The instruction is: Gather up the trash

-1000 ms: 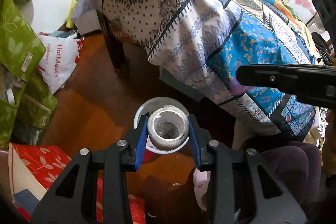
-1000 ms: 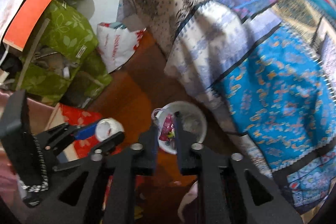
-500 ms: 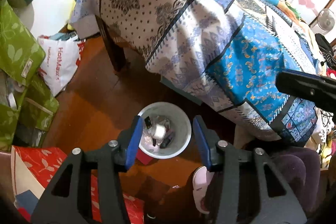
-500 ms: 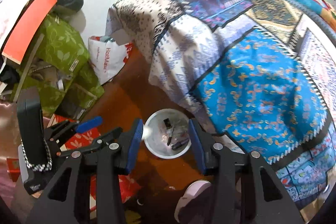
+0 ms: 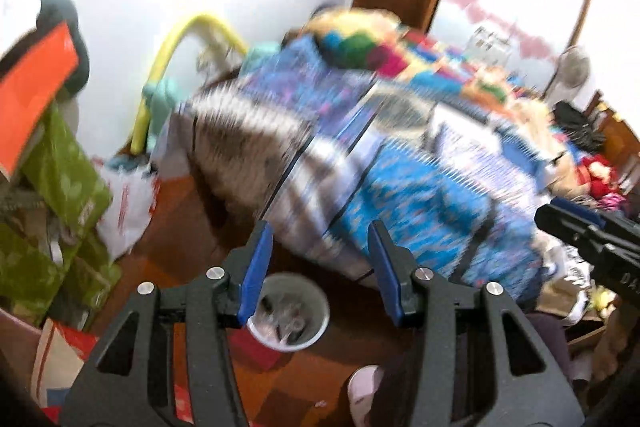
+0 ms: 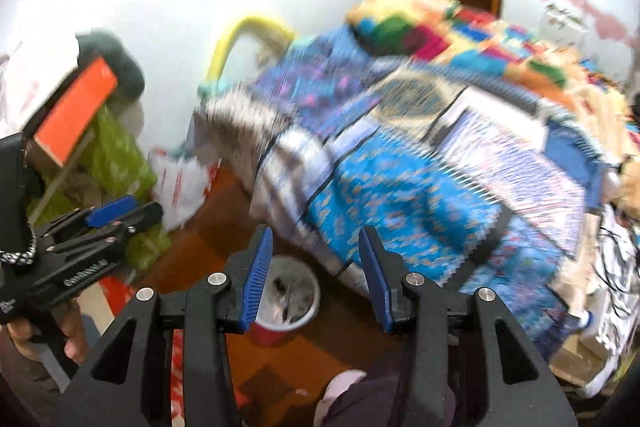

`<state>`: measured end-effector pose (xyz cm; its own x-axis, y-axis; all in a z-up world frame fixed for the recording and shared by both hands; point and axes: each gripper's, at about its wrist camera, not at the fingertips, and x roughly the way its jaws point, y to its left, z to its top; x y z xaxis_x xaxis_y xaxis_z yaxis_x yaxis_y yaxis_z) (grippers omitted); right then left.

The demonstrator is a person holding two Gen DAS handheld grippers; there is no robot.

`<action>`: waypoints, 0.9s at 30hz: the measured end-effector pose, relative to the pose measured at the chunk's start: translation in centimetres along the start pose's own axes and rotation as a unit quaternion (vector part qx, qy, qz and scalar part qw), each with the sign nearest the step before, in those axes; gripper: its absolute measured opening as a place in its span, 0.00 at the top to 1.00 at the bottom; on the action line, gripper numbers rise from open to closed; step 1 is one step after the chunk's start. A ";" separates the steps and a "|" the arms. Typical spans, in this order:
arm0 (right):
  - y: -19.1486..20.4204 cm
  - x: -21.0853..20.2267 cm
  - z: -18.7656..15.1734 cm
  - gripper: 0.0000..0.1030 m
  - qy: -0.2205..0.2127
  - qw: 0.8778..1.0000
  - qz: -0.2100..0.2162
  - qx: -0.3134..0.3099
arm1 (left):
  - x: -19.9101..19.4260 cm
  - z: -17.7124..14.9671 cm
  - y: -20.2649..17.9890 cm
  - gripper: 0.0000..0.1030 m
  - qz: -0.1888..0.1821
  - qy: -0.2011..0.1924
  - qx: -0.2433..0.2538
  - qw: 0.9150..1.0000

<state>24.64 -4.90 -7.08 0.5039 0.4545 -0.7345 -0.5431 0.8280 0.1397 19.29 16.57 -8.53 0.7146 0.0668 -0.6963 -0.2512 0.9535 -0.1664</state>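
Left wrist view: your left gripper [image 5: 318,267] has let the tape roll go, jaws apart over the bin [image 5: 289,313]; your right gripper [image 6: 314,273] gapes too, both lifted.

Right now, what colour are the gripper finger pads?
Blue, on both the left gripper and the right gripper; sharpest in the right wrist view.

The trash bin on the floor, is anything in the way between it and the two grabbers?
Nothing visible is. The left gripper and the right gripper both hang open and empty above the trash bin, with only air between. The patterned bedspread hangs beside the bin, not over it.
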 end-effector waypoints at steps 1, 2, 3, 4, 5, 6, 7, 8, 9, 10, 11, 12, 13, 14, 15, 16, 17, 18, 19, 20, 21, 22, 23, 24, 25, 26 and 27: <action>-0.2 -1.9 -0.4 0.60 -0.023 1.000 -0.010 0.008 | -1.9 0.2 -0.8 0.52 -0.010 -0.021 0.009 1.000; -0.3 -3.1 -0.7 0.60 -0.039 0.999 -0.018 0.014 | -2.9 0.3 -1.3 0.52 -0.016 -0.032 0.014 0.999; -0.3 -4.5 -1.1 0.60 -0.057 0.998 -0.026 0.022 | -4.2 0.2 -1.9 0.52 -0.024 -0.046 0.020 0.998; -0.5 -6.2 -1.9 0.60 -0.079 0.996 -0.035 0.031 | -5.9 0.0 -2.7 0.52 -0.036 -0.063 0.028 0.997; -0.4 -7.5 -2.4 0.60 -0.095 0.994 -0.043 0.036 | -7.1 -0.2 -3.3 0.52 -0.044 -0.074 0.034 0.996; -0.3 -8.4 -2.8 0.60 -0.107 0.992 -0.050 0.041 | -8.1 -0.5 -3.8 0.52 -0.051 -0.083 0.040 0.994; -0.3 -9.9 -3.5 0.60 -0.125 0.989 -0.059 0.047 | -9.3 -0.8 -4.4 0.52 -0.059 -0.094 0.047 0.993; -0.3 -10.9 -4.0 0.60 -0.138 0.987 -0.065 0.050 | -10.6 -1.3 -5.2 0.52 -0.064 -0.106 0.057 0.991; -0.3 -12.1 -4.6 0.60 -0.153 0.984 -0.070 0.055 | -11.6 -1.7 -5.7 0.52 -0.065 -0.114 0.064 0.989; -0.3 -13.3 -5.3 0.60 -0.167 0.981 -0.075 0.060 | -12.9 -2.3 -6.4 0.52 -0.066 -0.128 0.075 0.987; -0.2 -14.0 -5.6 0.60 -0.176 0.979 -0.076 0.063 | -13.8 -2.9 -7.0 0.52 -0.065 -0.138 0.083 0.985; 0.0 -15.0 -6.2 0.60 -0.188 0.977 -0.078 0.068 | -14.6 -3.5 -7.5 0.52 -0.065 -0.147 0.089 0.983; 0.0 -15.9 -6.8 0.60 -0.197 0.975 -0.080 0.070 | -15.4 -4.2 -7.9 0.52 -0.066 -0.155 0.093 0.981; 0.2 -16.7 -7.4 0.60 -0.208 0.972 -0.084 0.071 | -16.1 -4.9 -8.3 0.50 -0.067 -0.162 0.095 0.980; 0.5 -17.4 -8.0 0.60 -0.216 0.969 -0.091 0.071 | -16.8 -5.4 -8.5 0.49 -0.069 -0.166 0.096 0.979; 0.6 -17.9 -8.4 0.59 -0.223 0.967 -0.096 0.072 | -17.5 -6.1 -8.7 0.48 -0.073 -0.171 0.099 0.978; 0.9 -18.5 -9.0 0.58 -0.230 0.965 -0.100 0.073 | -18.1 -6.6 -8.8 0.46 -0.076 -0.173 0.100 0.977; 1.0 -18.9 -9.3 0.53 -0.232 0.965 -0.101 0.074 | -18.6 -7.1 -8.9 0.43 -0.078 -0.176 0.103 0.976; 1.1 -19.3 -9.9 0.48 -0.236 0.963 -0.104 0.074 | -19.0 -7.5 -9.0 0.43 -0.078 -0.178 0.103 0.976; 1.2 -19.6 -10.2 0.45 -0.239 0.962 -0.108 0.073 | -19.3 -7.8 -9.0 0.41 -0.079 -0.178 0.103 0.975; 1.4 -19.9 -10.6 0.43 -0.244 0.960 -0.115 0.070 | -19.5 -8.1 -9.0 0.39 -0.080 -0.178 0.104 0.975; 1.4 -20.4 -11.1 0.41 -0.248 0.959 -0.120 0.068 | -19.7 -8.4 -8.9 0.38 -0.080 -0.177 0.104 0.975; 1.6 -20.6 -11.4 0.41 -0.251 0.957 -0.127 0.064 | -19.9 -8.7 -8.8 0.35 -0.078 -0.178 0.103 0.976; 1.7 -20.9 -11.7 0.39 -0.252 0.957 -0.130 0.061 | -20.1 -9.1 -8.8 0.33 -0.077 -0.178 0.101 0.976; 1.7 -21.0 -11.9 0.30 -0.254 0.956 -0.132 0.060 | -20.1 -9.4 -8.8 0.32 -0.079 -0.176 0.101 0.976; 1.8 -21.2 -12.1 0.23 -0.256 0.955 -0.134 0.061 | -20.2 -9.6 -8.7 0.32 -0.081 -0.175 0.101 0.976; 1.7 -21.4 -12.4 0.11 -0.259 0.954 -0.136 0.064 | -20.1 -9.8 -8.8 0.32 -0.083 -0.172 0.104 0.976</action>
<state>4.61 -17.30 0.68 0.8969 0.2901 -0.3339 -0.2744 0.9570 0.0944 0.73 3.92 0.11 0.9199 -0.0335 -0.3907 -0.0006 0.9962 -0.0868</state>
